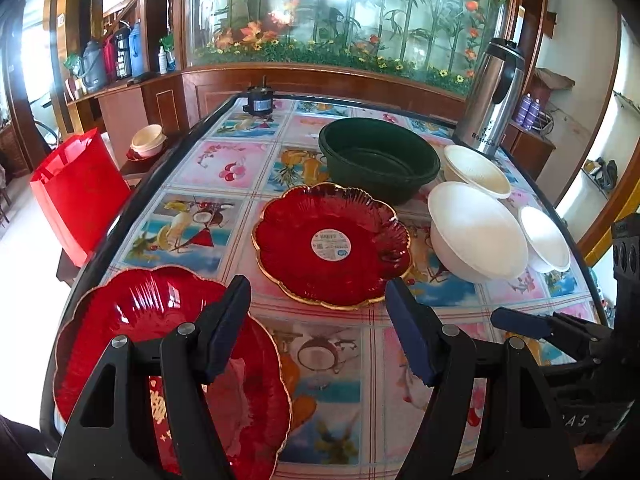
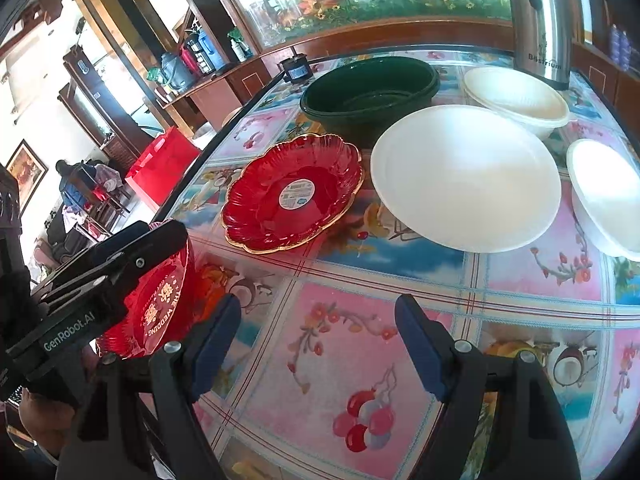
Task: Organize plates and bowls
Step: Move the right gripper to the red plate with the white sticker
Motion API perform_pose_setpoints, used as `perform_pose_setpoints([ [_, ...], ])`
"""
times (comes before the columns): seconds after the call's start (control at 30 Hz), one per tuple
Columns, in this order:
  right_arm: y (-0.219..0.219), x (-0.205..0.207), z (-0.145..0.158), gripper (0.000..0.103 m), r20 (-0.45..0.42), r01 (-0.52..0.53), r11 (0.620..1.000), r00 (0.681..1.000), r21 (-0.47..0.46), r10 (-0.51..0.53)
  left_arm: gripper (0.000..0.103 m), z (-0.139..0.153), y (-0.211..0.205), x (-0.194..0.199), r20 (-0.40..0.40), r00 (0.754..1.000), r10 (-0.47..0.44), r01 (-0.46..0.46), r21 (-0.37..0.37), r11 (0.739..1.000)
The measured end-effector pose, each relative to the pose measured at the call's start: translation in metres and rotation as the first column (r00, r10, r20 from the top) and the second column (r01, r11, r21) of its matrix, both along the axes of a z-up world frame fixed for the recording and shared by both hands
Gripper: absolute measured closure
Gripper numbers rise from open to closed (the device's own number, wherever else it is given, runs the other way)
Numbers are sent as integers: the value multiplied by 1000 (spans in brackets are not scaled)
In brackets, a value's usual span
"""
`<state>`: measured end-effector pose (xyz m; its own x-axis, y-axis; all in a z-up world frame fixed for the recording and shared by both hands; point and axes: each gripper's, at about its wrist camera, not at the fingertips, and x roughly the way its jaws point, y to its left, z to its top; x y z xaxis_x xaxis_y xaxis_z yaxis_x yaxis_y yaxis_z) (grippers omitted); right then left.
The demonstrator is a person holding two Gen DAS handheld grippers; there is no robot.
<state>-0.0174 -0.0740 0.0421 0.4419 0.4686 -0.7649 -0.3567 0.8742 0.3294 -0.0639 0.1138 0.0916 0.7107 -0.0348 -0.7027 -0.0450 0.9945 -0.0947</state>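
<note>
Both tongs spread, empty: left tongs (image 1: 318, 330) over red plate (image 1: 160, 360), right tongs (image 2: 318, 346) above table (image 2: 360, 360).

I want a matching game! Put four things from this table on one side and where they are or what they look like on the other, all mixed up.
Things:
1. green basin
2. red plate with the sticker
3. silver flask
4. red plate near the left gripper

Clues:
A. tall and upright at the far right corner
B. at the table's near left edge
C. middle of the table, gold rim
D. dark, deep and empty, behind the sticker plate

Pairs: 1-D, 2-C, 3-A, 4-B
</note>
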Motion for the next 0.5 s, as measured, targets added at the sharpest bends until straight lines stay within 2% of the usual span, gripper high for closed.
perform_pose_setpoints([
  [0.5, 13, 32, -2, 23, -11, 13, 1000, 1000, -9, -13, 32, -6, 10, 40, -73, 997, 12, -12, -10, 1000],
])
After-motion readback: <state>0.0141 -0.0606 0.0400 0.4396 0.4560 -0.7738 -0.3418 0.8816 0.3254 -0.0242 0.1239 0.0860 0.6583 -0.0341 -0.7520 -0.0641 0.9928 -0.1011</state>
